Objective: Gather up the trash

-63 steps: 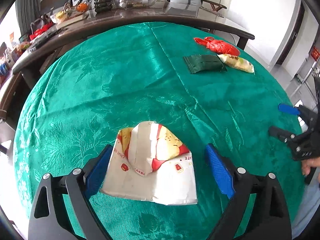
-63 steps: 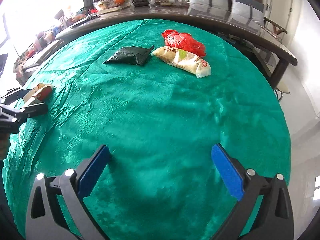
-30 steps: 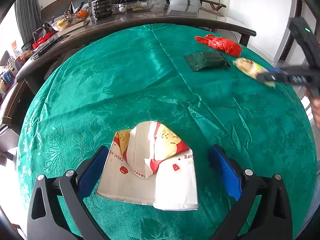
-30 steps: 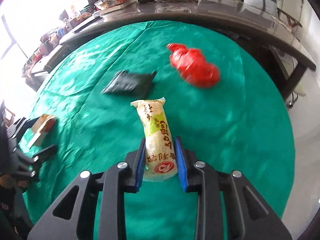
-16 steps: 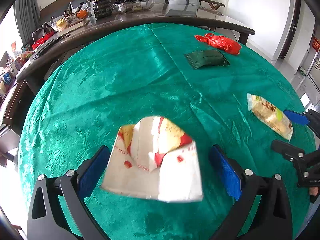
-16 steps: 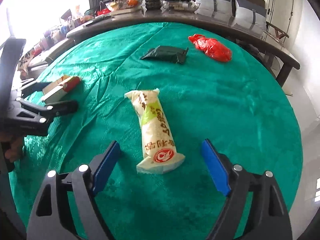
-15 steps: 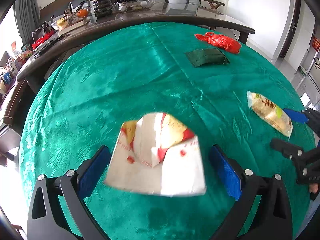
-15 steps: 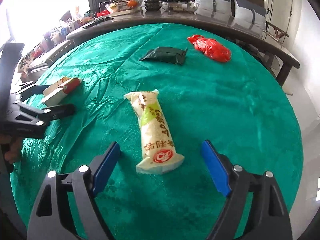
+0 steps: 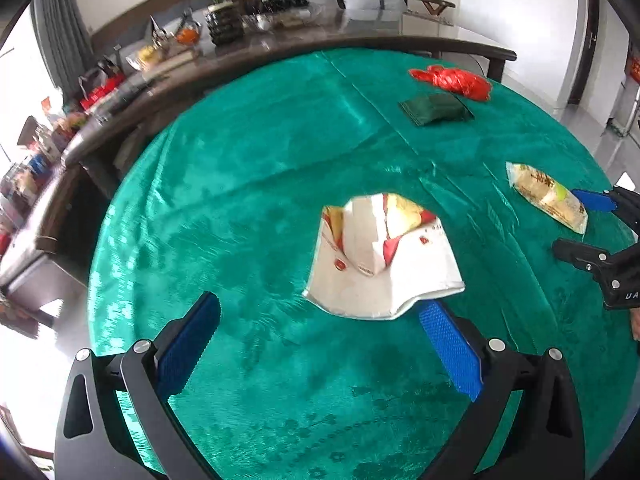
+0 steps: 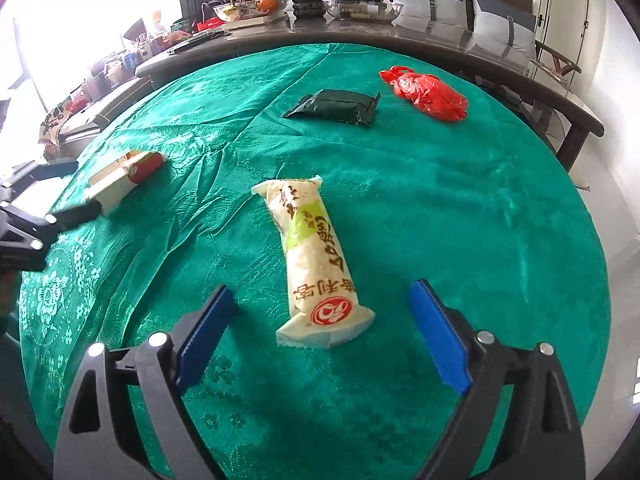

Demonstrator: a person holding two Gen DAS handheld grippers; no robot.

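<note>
Bare green cloth (image 10: 460, 208) between scattered wrappers, right jaws opening.

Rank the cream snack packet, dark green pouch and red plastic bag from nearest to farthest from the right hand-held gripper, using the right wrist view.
1. Cream snack packet, lying between the opening jaws, untouched.
2. Dark green pouch, beyond it, mid-table.
3. Red plastic bag, farthest, right of the pouch.

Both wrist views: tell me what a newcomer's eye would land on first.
The bright green tablecloth fills both views. On it, a long cream snack packet lies loose between the opening jaws of the right gripper, untouched by the pads. A flattened white and red paper bag lies just ahead of the open left gripper, while a red plastic bag and a dark green pouch sit at the far side.
</note>
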